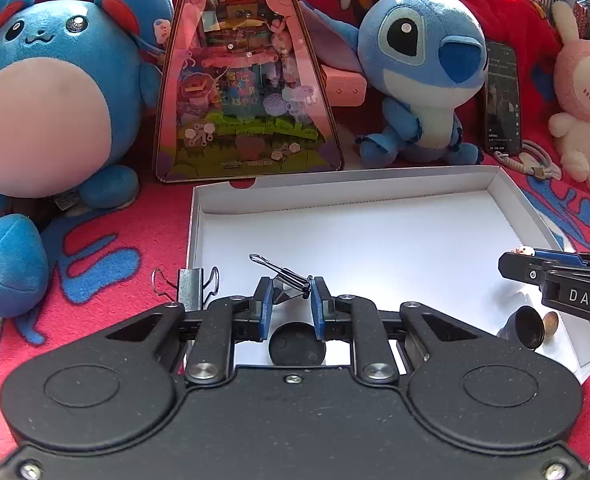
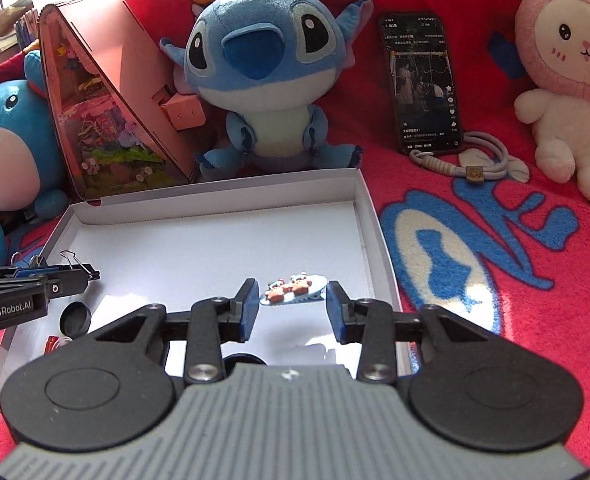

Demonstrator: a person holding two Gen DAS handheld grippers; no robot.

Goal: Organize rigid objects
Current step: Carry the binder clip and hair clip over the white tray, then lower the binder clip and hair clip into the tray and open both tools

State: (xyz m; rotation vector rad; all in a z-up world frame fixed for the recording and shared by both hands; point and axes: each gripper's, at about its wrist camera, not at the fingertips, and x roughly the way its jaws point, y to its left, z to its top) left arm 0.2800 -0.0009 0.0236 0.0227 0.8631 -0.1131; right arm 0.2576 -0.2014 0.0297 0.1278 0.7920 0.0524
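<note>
The left gripper is clamped on a black binder clip, whose wire handle slants up toward 10 o'clock from the blue pads. Directly below the clip, at 6 o'clock, a black round cap lies on the floor of the white box. A second binder clip sits at 9 o'clock from the gripper, at the box's left wall; whether it is clipped to the wall cannot be told. At 3 o'clock, near the box's right corner, a dark funnel-shaped piece lies beside a small brass-coloured piece.

The right gripper stands spread, its pads either side of a light-blue oval disc with small orange figures, not visibly touching it; the disc lies in the box near its right wall. Beyond the box at 12 o'clock sits a blue plush, with a phone at 1 o'clock, all on the red blanket.
</note>
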